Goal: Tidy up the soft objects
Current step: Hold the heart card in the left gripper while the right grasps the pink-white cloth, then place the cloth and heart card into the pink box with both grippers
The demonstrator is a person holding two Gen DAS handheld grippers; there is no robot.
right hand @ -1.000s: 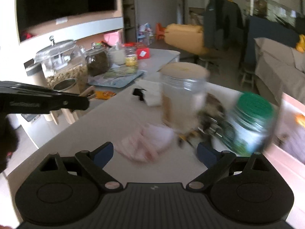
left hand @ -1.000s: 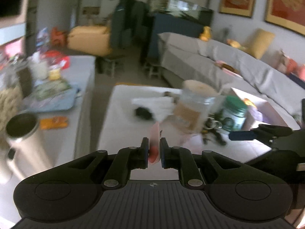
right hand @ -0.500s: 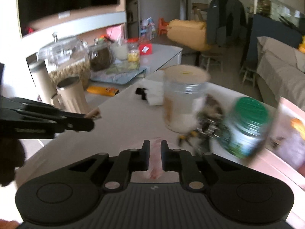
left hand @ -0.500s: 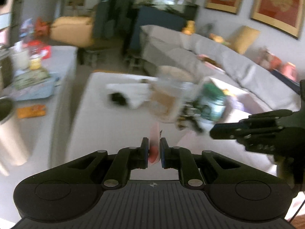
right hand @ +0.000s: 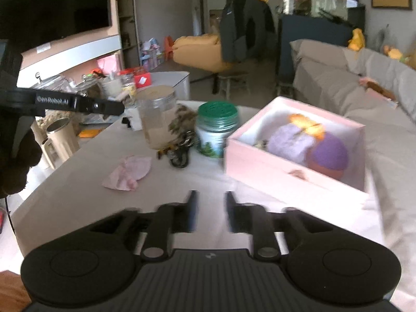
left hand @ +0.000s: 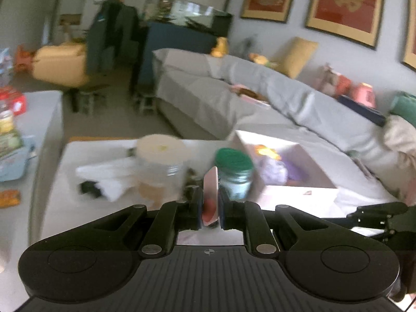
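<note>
on the left of the right wrist view, the left claw (right hand: 114, 108) reaches in over the bench (right hand: 78, 197); in its own view it is clamped on a thin pink piece (left hand: 210, 192) standing up between its pads. a crumpled pink cloth (right hand: 128, 173) lies on the bench, apart from both claws. past it stand a clear jar (right hand: 156, 117) and a green-lidded jar (right hand: 217, 127), with a dark bundle of keys (right hand: 179, 150) between them. the right claw (right hand: 210, 212) hangs above the bench, jaws opening, nothing between them. to the right, a pink box (right hand: 262, 169) holds purple plush toys (right hand: 309, 147).
</note>
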